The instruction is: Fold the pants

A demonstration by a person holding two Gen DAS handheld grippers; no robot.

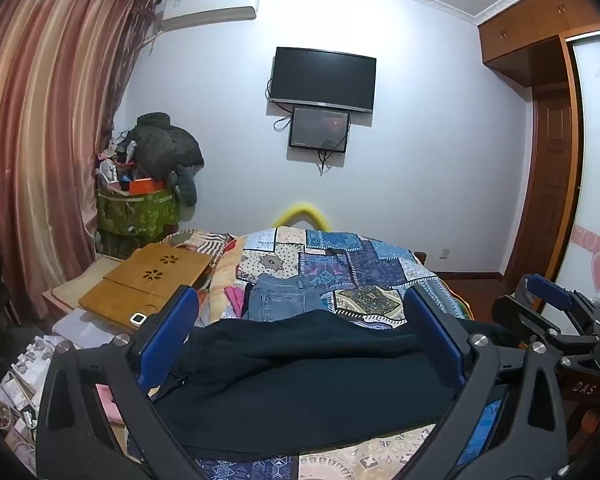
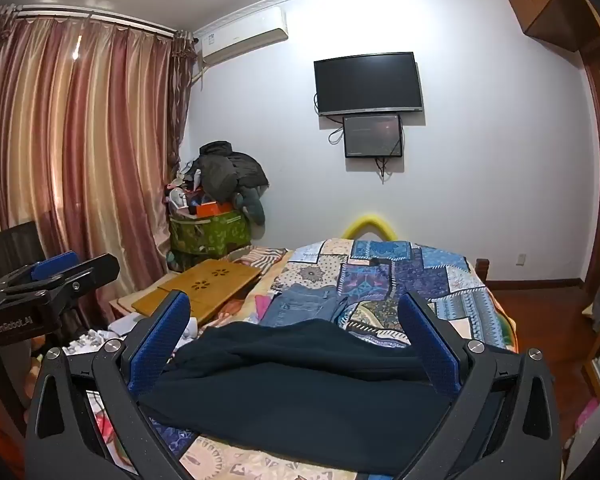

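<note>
I had open quilt (image 2: 440, 276) past the dark pants (image 2: 300, 384), clear to the bed's far end. Folded jeans (image 2: 304, 306) lay just beyond the pants, blocking the middle. On the left, a wooden lap tray (image 1: 148, 280) and clutter crowded the bedside. Right side dropped to bare floor (image 2: 540, 320).

Dark pants (image 1: 300, 380), low in the frame: soft matt cloth, loosely rumpled. Behind them, faded blue denim jeans (image 1: 284, 298) on a printed patchwork quilt (image 1: 360, 268). Left gripper (image 1: 300, 312): matt black plastic frame, textured blue pads, shiny metal screws. Left of centre, a smooth wooden board (image 1: 152, 276). Upper left, satiny striped curtains (image 1: 40, 120). Glossy black TV (image 1: 323, 79).
</note>
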